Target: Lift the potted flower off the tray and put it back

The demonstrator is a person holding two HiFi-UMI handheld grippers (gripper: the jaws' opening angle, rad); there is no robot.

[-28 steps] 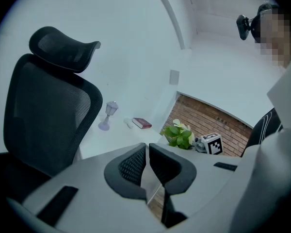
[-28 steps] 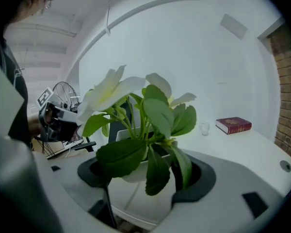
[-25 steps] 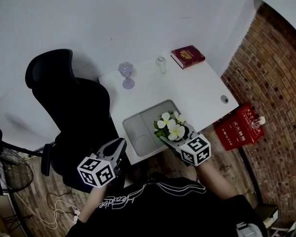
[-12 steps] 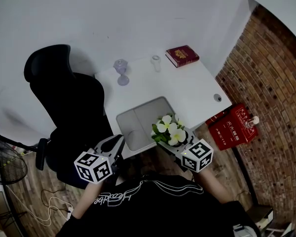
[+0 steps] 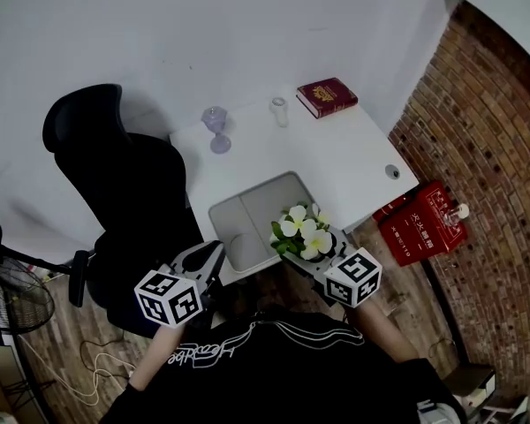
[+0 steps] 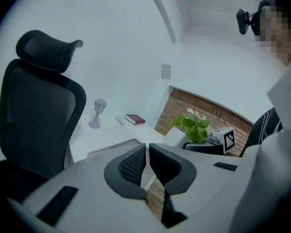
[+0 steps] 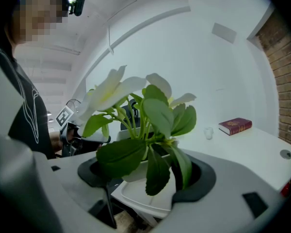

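Right gripper view: right gripper (image 7: 145,173) clamps the potted flower (image 7: 144,123) above the tray (image 7: 153,200); left gripper (image 6: 146,160) is closed, empty.

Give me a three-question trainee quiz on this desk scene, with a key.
1. Which gripper grips the potted flower?
2. The red book lies: A in the tray; B on the white table; C on the chair.
3. True or false: the left gripper is shut and holds nothing.
Key: 1 the right gripper; 2 B; 3 true.
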